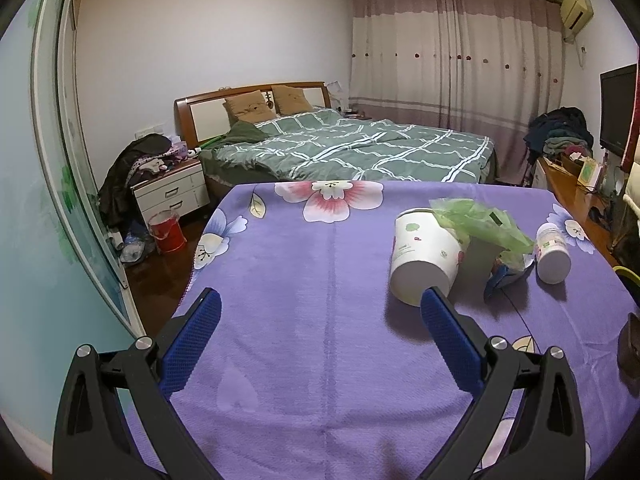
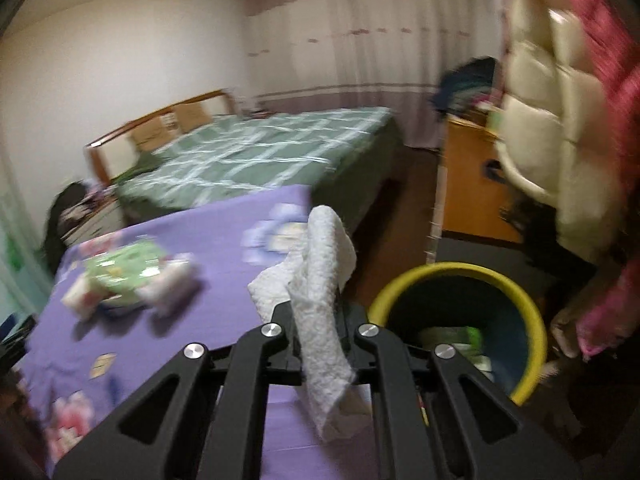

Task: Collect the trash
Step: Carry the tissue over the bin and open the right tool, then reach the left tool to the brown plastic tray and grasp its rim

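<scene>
Only your right wrist view shows the yellow-rimmed bin [image 2: 460, 276], just right of your right tongs [image 2: 318, 312], which are clamped on a white paper towel [image 2: 324, 264]; something green, blurred, seems to lie inside. Your left tongs [image 1: 320, 300] gape empty over the bench [image 1: 300, 280], a tipped paper cup [image 1: 424, 256] touching the right finger's tip.

2 wrist fisheyes face bed [image 1: 360, 148] over shared purple table [image 1: 300, 280].

Motion blurs the right wrist view; the paper towel [image 2: 326, 280] hides the right gripper's [image 2: 316, 308] fingertips.
</scene>
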Action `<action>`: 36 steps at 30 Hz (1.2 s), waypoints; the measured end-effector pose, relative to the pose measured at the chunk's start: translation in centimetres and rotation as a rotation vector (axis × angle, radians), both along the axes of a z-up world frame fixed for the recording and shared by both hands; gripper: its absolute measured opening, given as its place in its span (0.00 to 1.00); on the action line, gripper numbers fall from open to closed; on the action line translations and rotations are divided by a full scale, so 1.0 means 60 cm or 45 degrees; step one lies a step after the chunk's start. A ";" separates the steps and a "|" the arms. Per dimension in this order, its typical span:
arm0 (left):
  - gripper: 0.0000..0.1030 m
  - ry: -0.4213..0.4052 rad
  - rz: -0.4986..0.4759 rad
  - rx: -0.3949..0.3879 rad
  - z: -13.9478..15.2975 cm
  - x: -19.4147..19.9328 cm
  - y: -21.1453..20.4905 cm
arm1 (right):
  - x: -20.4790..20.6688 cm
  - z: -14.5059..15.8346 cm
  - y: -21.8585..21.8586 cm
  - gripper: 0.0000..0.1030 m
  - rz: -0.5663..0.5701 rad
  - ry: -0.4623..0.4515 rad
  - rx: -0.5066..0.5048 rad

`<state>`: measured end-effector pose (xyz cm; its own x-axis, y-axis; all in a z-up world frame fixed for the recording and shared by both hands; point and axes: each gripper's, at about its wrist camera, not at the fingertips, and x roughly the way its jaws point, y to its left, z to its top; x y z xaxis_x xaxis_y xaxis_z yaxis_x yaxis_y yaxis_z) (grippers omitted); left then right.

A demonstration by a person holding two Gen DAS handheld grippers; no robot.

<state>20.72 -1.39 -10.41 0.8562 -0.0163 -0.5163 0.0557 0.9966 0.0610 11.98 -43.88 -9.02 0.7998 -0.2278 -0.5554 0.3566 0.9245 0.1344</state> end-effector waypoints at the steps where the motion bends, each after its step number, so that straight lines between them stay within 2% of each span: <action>1: 0.95 0.000 -0.002 0.001 0.001 -0.001 0.000 | -0.001 -0.006 -0.018 0.07 -0.037 0.012 0.002; 8: 0.95 0.000 -0.015 0.002 0.001 -0.001 -0.003 | -0.001 -0.048 -0.109 0.11 -0.256 0.105 -0.022; 10: 0.95 0.000 -0.019 0.001 0.001 -0.002 -0.003 | -0.003 -0.054 -0.127 0.37 -0.340 0.116 -0.055; 12: 0.95 0.000 -0.021 0.003 0.001 -0.001 -0.004 | -0.007 -0.058 -0.133 0.43 -0.392 0.101 -0.067; 15: 0.95 0.001 -0.026 0.006 0.002 0.000 -0.007 | -0.017 -0.058 -0.123 0.45 -0.404 0.048 -0.045; 21: 0.95 0.014 -0.073 -0.004 0.001 -0.004 -0.018 | -0.015 -0.049 -0.078 0.48 -0.359 -0.043 -0.094; 26: 0.95 0.054 -0.184 0.004 0.005 -0.014 -0.054 | -0.006 -0.057 -0.051 0.49 -0.318 -0.034 -0.115; 29: 0.95 0.073 -0.294 0.004 0.016 -0.034 -0.088 | -0.009 -0.055 -0.051 0.49 -0.319 -0.053 -0.115; 33: 0.95 0.152 -0.523 -0.079 0.029 -0.063 -0.153 | -0.013 -0.055 -0.053 0.49 -0.322 -0.068 -0.105; 36: 0.95 0.211 -0.676 -0.083 0.023 -0.087 -0.205 | -0.014 -0.056 -0.055 0.49 -0.324 -0.073 -0.095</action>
<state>15.49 -13.71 -9.02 0.6292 -0.4597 -0.6267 0.5546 0.8304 -0.0523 11.11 -47.18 -12.40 0.7411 -0.4641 -0.4852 0.5725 0.8143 0.0957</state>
